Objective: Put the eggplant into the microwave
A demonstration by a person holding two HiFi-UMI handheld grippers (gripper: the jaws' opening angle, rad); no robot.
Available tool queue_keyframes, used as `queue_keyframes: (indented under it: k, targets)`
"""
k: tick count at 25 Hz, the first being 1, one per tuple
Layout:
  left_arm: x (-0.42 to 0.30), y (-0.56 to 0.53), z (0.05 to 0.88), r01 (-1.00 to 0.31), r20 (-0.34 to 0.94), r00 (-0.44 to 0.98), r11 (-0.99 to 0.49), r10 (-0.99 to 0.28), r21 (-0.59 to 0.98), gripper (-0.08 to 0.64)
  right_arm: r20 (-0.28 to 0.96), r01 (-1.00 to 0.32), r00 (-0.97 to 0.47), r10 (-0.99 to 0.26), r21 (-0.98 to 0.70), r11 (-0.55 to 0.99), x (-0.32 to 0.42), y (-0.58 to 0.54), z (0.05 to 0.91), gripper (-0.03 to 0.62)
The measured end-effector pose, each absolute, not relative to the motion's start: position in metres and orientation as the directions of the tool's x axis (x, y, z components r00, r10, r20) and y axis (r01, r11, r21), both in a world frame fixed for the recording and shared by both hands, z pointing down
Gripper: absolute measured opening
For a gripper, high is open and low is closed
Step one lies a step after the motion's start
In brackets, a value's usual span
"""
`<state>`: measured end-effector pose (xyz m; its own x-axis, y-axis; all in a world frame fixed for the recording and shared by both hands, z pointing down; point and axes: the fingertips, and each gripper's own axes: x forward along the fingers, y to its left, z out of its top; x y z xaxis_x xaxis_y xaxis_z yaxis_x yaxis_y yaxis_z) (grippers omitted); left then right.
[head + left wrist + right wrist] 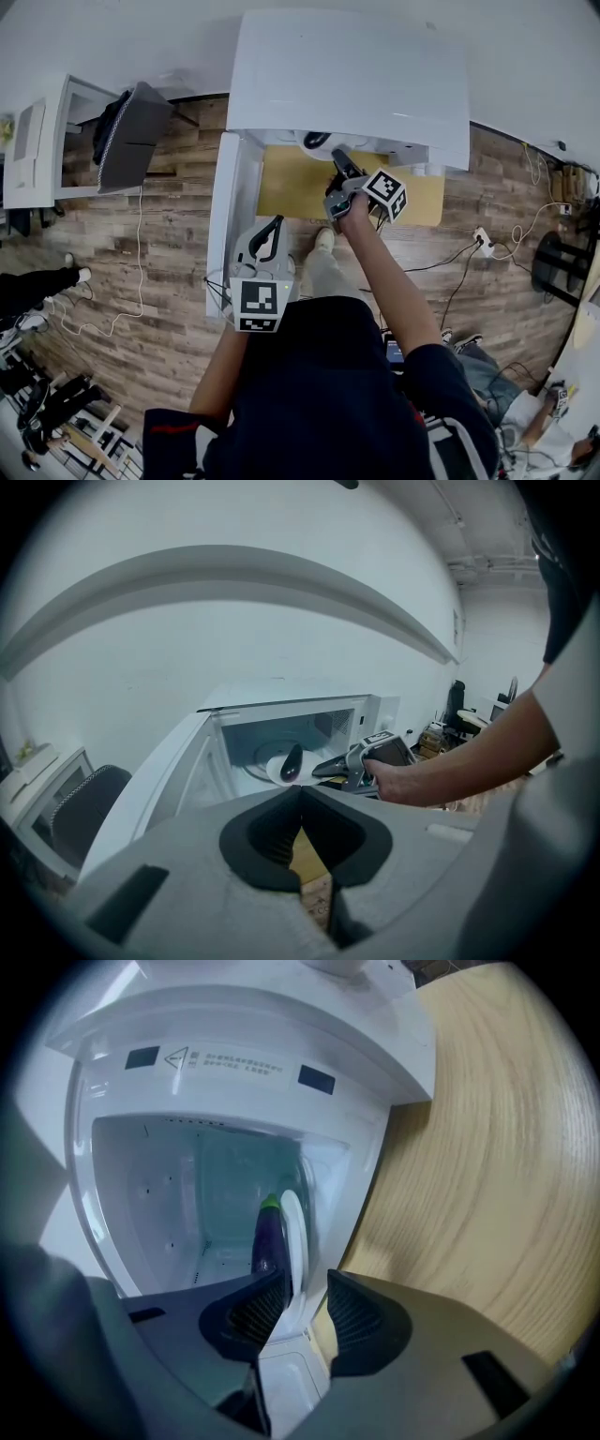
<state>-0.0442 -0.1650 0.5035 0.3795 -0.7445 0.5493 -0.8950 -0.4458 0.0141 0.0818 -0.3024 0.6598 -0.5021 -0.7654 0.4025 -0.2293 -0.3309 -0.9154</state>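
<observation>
The eggplant (270, 1241) lies on the white plate (293, 1232) inside the microwave (347, 75). So the main job looks done.

The right gripper (306, 1279) is at the mouth of the microwave. Its fingers are wide apart and hold nothing. The rim of the plate is just past the tips, between them. I think the next move is to pull this gripper straight back toward the person. Keep the fingers wide and go slowly, so they do not catch the plate rim and tip the eggplant off.

The left gripper (300, 791) hangs nearer the person, by the open door (225, 206). Its fingers are pressed together with nothing in them.

The door swings out on the left. It is close to the left gripper, so a bump there is the thing to watch for. The microwave sits on a wooden table (281, 183). A grey chair (131, 131) stands far to the left. Cables (459, 272) lie on the floor at the right, well away from the work.
</observation>
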Motion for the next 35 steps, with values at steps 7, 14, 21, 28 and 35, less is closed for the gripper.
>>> queue_keyframes:
  k: [7,14,21,28,35]
  targets:
    - [-0.043,-0.160,0.502,-0.893,0.543,0.388,-0.450,-0.745,0.020,0.015,0.420,-0.330,-0.506,-0.754,-0.901,-0.281,0.089,-0.283,0.652,0.110]
    - [-0.036,-0.160,0.501,-0.890,0.543,0.392,-0.455,-0.742,0.021,0.015,0.503,-0.487,-0.497,-0.707,-0.836,-0.252,0.097,-0.268,0.656,0.067]
    - [-0.028,-0.158,0.503,-0.890,0.548,0.390,-0.455,-0.740,0.019,0.015,0.595,-0.733,-0.467,-0.654,-0.674,-0.090,0.096,-0.265,0.655,0.029]
    - [-0.028,-0.157,0.505,-0.894,0.553,0.382,-0.449,-0.741,0.017,0.015,0.632,-0.868,-0.439,-0.638,-0.482,0.120,0.076,-0.271,0.643,0.022]
    - [-0.034,-0.158,0.508,-0.900,0.560,0.369,-0.435,-0.742,0.017,0.015,0.665,-0.906,-0.418,-0.619,-0.351,0.235,0.057,-0.276,0.644,0.018]
